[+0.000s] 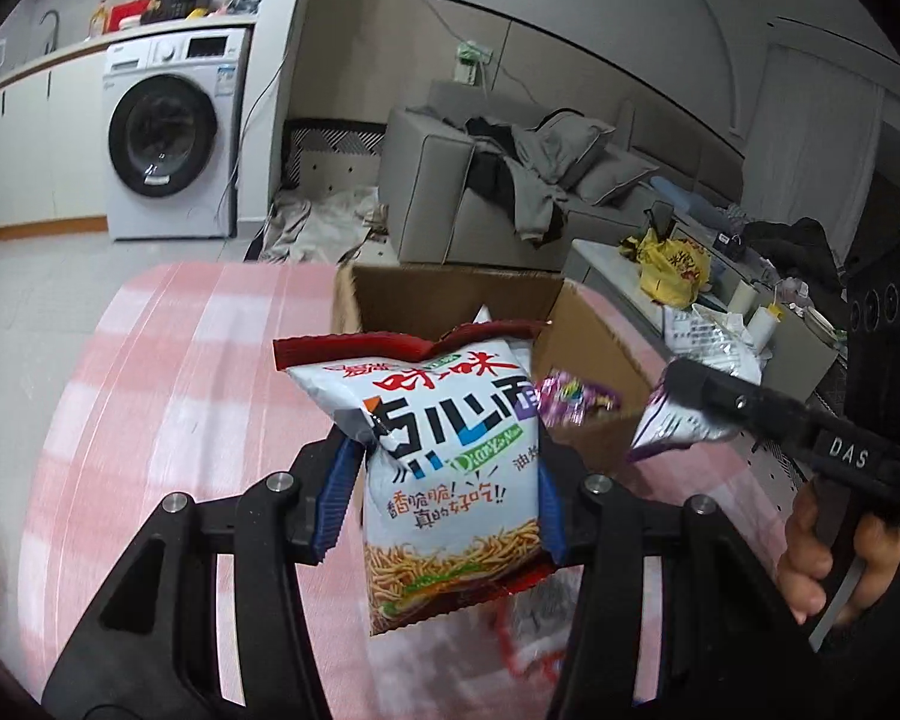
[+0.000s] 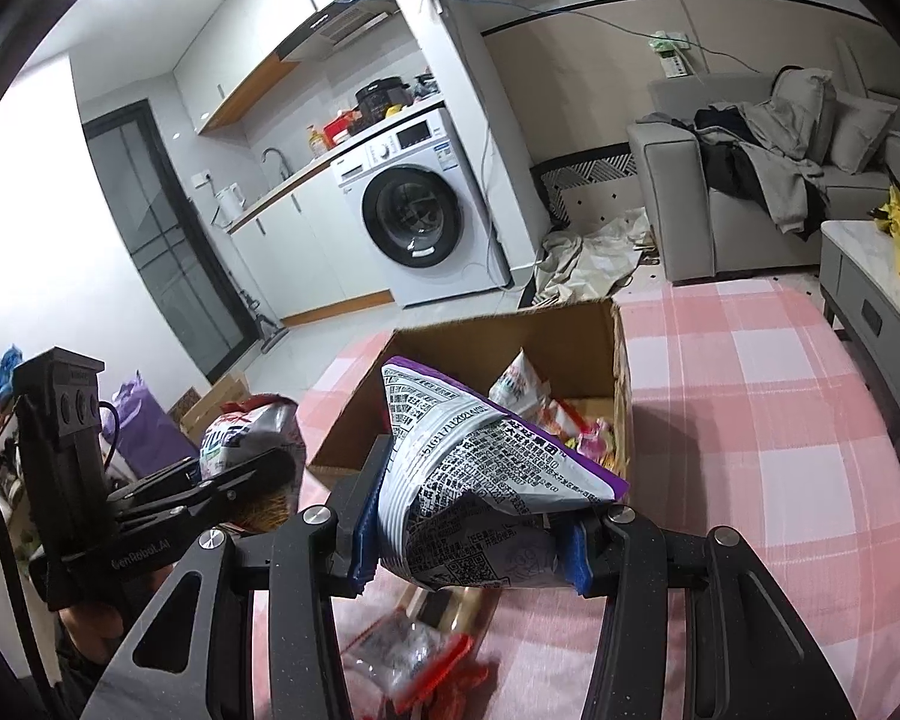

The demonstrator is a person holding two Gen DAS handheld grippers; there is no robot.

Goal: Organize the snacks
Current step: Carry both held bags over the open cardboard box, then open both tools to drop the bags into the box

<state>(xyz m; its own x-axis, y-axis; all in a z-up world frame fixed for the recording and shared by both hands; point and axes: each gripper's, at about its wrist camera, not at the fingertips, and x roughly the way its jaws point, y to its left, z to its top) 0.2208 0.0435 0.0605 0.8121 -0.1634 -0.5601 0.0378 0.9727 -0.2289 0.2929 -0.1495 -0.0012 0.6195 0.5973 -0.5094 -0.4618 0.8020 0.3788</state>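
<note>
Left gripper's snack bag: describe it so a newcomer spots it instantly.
On the pink checked tablecloth, before the open cardboard box, the left gripper pinches a white noodle-snack bag. Red-edged, with fried noodles pictured; the right gripper's bag is purple-edged.

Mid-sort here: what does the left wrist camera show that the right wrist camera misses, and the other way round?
Only the left wrist view shows the printed front of the noodle snack bag clamped in the left gripper.

Only the right wrist view shows the loose packets lying on the checked cloth below the right gripper, and the snacks already in the box.

Both show the cardboard box, the washing machine, the sofa and the purple-edged bag.
</note>
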